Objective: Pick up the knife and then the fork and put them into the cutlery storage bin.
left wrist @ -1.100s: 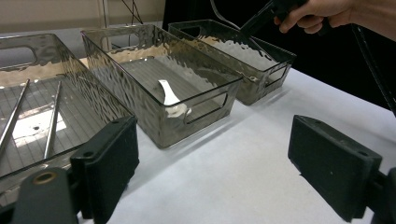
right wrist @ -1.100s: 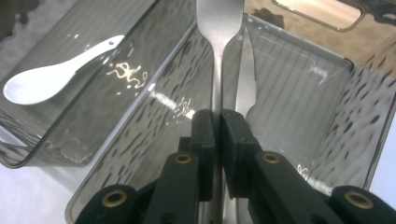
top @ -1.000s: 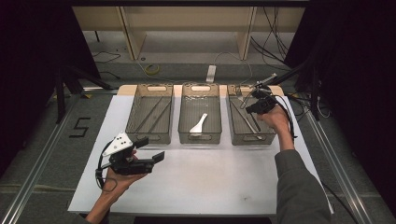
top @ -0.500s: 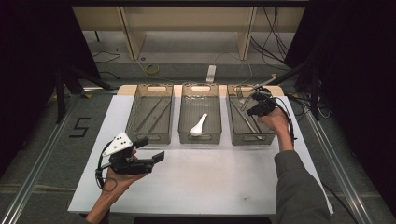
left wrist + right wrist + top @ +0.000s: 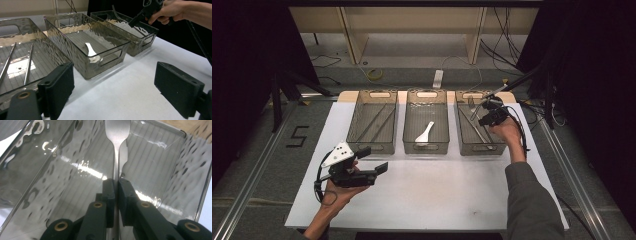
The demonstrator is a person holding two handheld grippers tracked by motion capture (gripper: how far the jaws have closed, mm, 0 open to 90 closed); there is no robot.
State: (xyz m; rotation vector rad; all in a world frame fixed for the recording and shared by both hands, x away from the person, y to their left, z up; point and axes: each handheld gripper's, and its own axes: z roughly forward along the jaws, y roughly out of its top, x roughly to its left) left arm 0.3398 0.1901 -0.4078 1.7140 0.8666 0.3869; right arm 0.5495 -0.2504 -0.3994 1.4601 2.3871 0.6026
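Nothing moved: right gripper [image 5: 116,186] still pinching fork [image 5: 117,135].

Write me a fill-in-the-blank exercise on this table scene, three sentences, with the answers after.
1. The right gripper is shut on the handle of a metal ____, held over the right bin.
2. The white spoon lies in the ____ of the three bins.
3. The left gripper, over the white table, has its jaws ____ with nothing between them.

Missing words: fork; middle; open
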